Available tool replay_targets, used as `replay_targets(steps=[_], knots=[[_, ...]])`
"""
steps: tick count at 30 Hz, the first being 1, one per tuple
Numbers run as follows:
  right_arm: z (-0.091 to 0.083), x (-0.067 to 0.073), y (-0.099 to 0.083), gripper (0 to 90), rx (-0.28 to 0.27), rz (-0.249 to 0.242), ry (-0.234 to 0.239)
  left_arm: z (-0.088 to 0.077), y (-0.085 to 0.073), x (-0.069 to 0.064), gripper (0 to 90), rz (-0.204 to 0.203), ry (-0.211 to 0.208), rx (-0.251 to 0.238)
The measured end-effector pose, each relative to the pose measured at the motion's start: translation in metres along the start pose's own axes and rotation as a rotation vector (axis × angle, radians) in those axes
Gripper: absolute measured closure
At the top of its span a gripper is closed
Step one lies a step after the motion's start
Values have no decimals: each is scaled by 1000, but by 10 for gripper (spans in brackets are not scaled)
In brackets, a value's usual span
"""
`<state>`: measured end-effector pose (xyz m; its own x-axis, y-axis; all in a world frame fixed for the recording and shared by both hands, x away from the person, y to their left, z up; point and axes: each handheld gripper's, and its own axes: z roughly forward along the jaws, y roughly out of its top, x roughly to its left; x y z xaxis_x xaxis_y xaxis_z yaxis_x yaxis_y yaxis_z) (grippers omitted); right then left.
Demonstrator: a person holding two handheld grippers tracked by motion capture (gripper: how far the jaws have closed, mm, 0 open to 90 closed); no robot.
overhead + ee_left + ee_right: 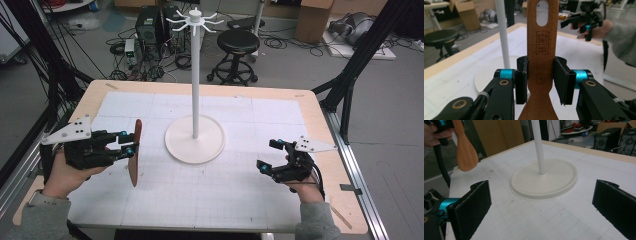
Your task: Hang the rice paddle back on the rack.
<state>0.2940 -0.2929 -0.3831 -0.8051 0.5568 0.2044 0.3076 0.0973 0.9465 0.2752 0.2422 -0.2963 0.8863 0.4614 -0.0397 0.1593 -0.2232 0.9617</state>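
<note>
Wooden spatula (pixel 540 62) | clamped by handle in left gripper (pixel 131 143), off the mat, left of stand (pixel 195 75) | right gripper (pixel 270 156) gaping, empty | step: carrying; next: hole onto hook

A white hook stand (pixel 195 135) sits mid-table (pixel 320 125); black stool (pixel 238 42) behind.

Stand (pixel 195 135) sitting at middle of table (pixel 310 107), base on mat (pixel 225 195). Spatula (pixel 134 150) hanging left of stand's base, clear above mat, between jaws of left gripper (pixel 126 142). Right gripper (pixel 267 156) hovering right of base, well apart. Stool (pixel 238 42) standing behind table.
</note>
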Motion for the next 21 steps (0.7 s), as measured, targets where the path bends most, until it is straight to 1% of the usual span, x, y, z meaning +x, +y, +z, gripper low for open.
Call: replay_targets(steps=[1,2,3,6,8,10,14,18,19,21], knots=[[0,0,0,10,0,0,0,0,0,0,652,0,0,0],[0,-1,0,10,-6,3,-1,1,7,2,652,6,7,14],[0,-1,0,10,-6,3,-1,1,7,2,652,6,7,14],[0,-3,1,10,-13,8,2,3,17,4,651,17,14,32],[0,-4,1,10,-16,10,3,5,23,7,652,36,11,46],[-1,-4,1,10,-22,13,3,6,27,10,652,37,10,42],[-3,-5,2,10,-35,19,5,9,32,16,652,37,26,44],[-3,-6,2,10,-39,23,5,12,36,20,652,34,29,21],[-3,-5,2,10,-37,23,6,12,37,21,651,37,31,23],[-2,-5,2,10,-36,24,6,13,42,24,652,30,35,13]])
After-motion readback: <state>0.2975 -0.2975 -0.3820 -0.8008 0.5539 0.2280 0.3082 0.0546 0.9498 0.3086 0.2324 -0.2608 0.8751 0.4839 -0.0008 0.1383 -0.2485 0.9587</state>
